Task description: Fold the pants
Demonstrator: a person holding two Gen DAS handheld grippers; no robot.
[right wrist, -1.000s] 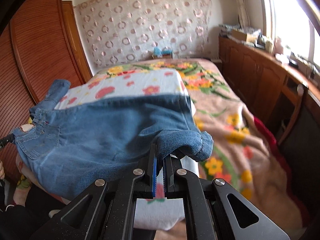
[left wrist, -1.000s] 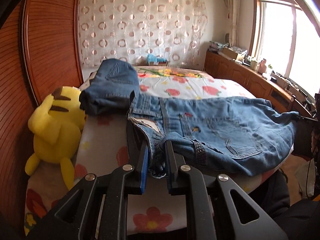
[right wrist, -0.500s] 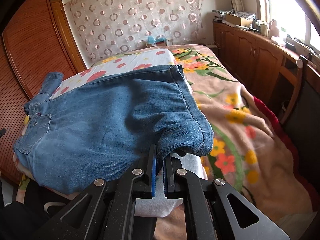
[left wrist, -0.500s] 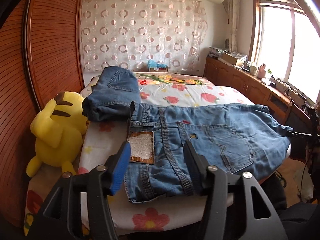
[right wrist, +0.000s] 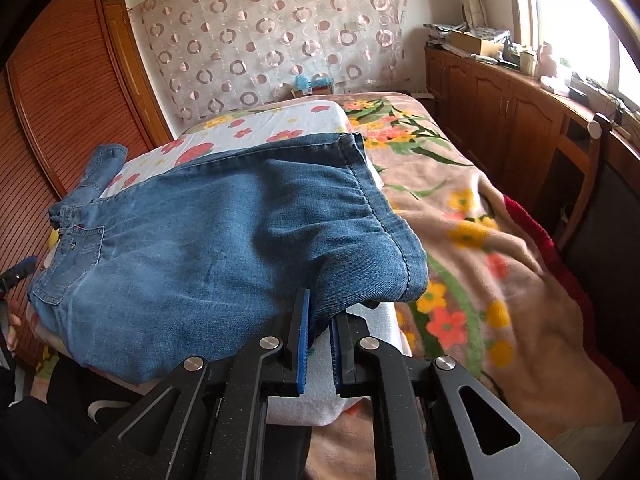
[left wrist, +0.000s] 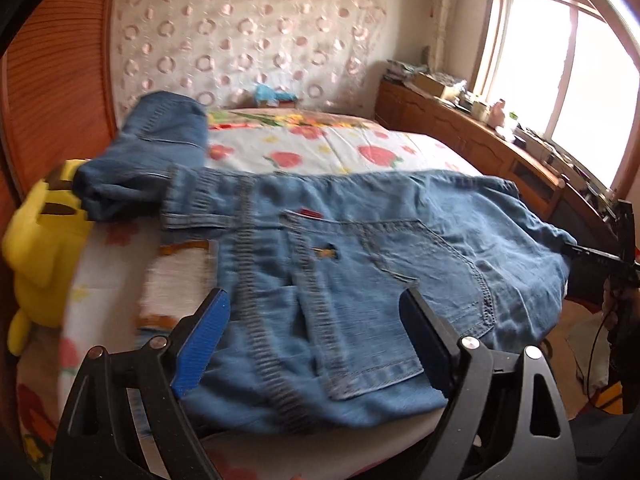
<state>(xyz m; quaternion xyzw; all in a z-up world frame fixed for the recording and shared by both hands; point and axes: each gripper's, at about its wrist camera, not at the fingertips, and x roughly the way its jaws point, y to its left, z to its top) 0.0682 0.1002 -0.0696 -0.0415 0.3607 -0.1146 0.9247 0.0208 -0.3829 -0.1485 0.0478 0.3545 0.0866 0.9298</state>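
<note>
Now that the left hand-held gripper (left wrist: 316,340) has let go of the waistband it was pinching a second ago, the jeans (left wrist: 360,264) lie spread across the near end of the bed (left wrist: 320,144), waist toward the yellow plush toy (left wrist: 40,240) and hems toward the window side. Its fingers stand wide apart, hovering just above the seat of the jeans and holding nothing. That release suggests the lengthwise fold is laid down and the next fold can begin. On the other side, the right hand-held gripper (right wrist: 320,344) remains nearly closed, pinching the denim at the leg hem (right wrist: 384,276), which rides slightly raised off the mattress edge. A second, already folded pair (left wrist: 148,152) sits beyond the waistband, touching it.
</note>
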